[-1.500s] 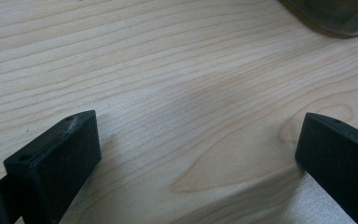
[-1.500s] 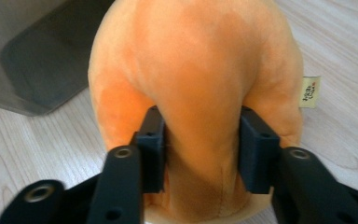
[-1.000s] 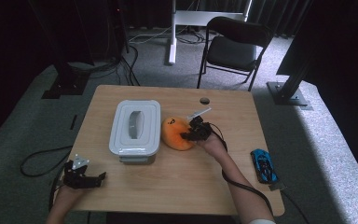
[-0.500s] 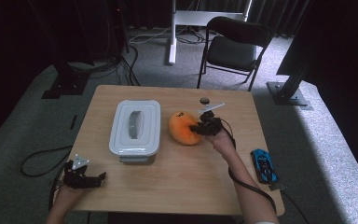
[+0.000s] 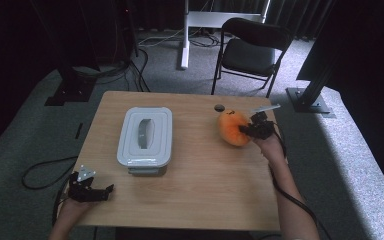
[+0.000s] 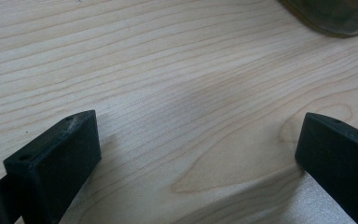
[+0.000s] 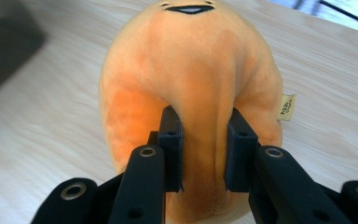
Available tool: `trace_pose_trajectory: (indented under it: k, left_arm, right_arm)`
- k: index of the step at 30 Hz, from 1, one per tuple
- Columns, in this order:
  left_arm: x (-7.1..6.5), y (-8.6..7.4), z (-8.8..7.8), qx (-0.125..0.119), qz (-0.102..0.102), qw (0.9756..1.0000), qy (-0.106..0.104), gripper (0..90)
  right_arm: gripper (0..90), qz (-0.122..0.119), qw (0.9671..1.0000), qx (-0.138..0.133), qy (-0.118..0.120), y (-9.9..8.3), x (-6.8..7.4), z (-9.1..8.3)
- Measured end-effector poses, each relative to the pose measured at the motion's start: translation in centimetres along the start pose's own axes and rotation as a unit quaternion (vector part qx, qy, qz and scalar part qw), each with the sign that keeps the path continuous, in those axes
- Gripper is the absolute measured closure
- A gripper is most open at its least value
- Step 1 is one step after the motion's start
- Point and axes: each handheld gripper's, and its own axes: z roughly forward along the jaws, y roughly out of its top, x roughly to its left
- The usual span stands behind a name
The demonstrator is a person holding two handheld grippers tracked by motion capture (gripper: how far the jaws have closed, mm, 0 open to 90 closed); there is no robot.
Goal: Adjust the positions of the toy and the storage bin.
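Tabletop [image 5: 190, 200]: pale wood with visible grain, rectangular, standing on grey carpet. Room behind is dark; a black folding chair [image 5: 252, 50] sits beyond the far edge, a white stand [image 5: 185, 35] to its left, cables on the floor at the far left. A small dark round spot [image 5: 220, 107] sits on the wood near the far edge.

Grey lidded box [image 5: 145, 135] rests left of centre, long side running near-to-far, handle recess on top.

Orange plush toy [image 5: 232, 127] is at the far right part of the table, just near-right of the dark spot and well apart from the box. In the right gripper view its long axis runs away from the camera: the end with the stitched dark face markings [image 7: 189, 7] points away from the gripper, the rounded rear end toward it. A small yellow tag [image 7: 286, 107] sticks out of its right seam. Whether it touches the wood, cannot tell.

Right gripper [image 5: 247, 130]: jaws pinched narrow on a fold of plush at the toy's rear, fabric bulging between the pads [image 7: 170, 149].

Left gripper [image 5: 97, 192]: at the near left corner, low on the table, jaws spread wide with bare wood between them, pads [image 6: 58, 163] holding nothing.
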Motion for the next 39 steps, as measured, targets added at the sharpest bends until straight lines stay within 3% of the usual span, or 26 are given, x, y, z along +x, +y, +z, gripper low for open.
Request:
trace_pose_trajectory:
  k: [2,11,16,17,18,22,29,39]
  left_arm:
    - [0.0,0.0,0.0,0.0,0.0,1.0,0.0,0.4]
    - [0.0,0.0,0.0,0.0,0.0,1.0,0.0,0.4]
    - [0.0,0.0,0.0,0.0,0.0,1.0,0.0,0.4]
    - [0.0,0.0,0.0,0.0,0.0,1.0,0.0,0.4]
    - [0.0,0.0,0.0,0.0,0.0,1.0,0.0,0.4]
    - [0.0,0.0,0.0,0.0,0.0,1.0,0.0,0.4]
    - [0.0,0.0,0.0,0.0,-0.001,1.0,0.001,0.3]
    - [0.0,0.0,0.0,0.0,-0.001,1.0,0.002,0.4]
  right_arm:
    - [72.9,0.017,0.9997,0.002,-0.018,-0.4,-1.5,-0.6]
    - [72.7,0.058,0.9974,0.003,-0.042,-1.5,-4.4,-1.0]
    - [72.6,0.066,0.9957,0.012,-0.063,-2.1,-5.1,-0.1]
    - [71.9,0.069,0.9939,0.036,-0.077,-2.6,-5.2,0.9]
    - [71.4,0.068,0.9937,0.042,-0.079,-3.0,-5.3,1.4]
    - [66.8,0.082,0.9935,0.036,-0.071,-3.4,-5.5,1.2]
    - [41.9,0.092,0.994,0.037,-0.047,-3.7,-5.9,0.2]
    - [36.0,0.097,0.9943,0.017,-0.041,-4.6,-5.7,-1.2]
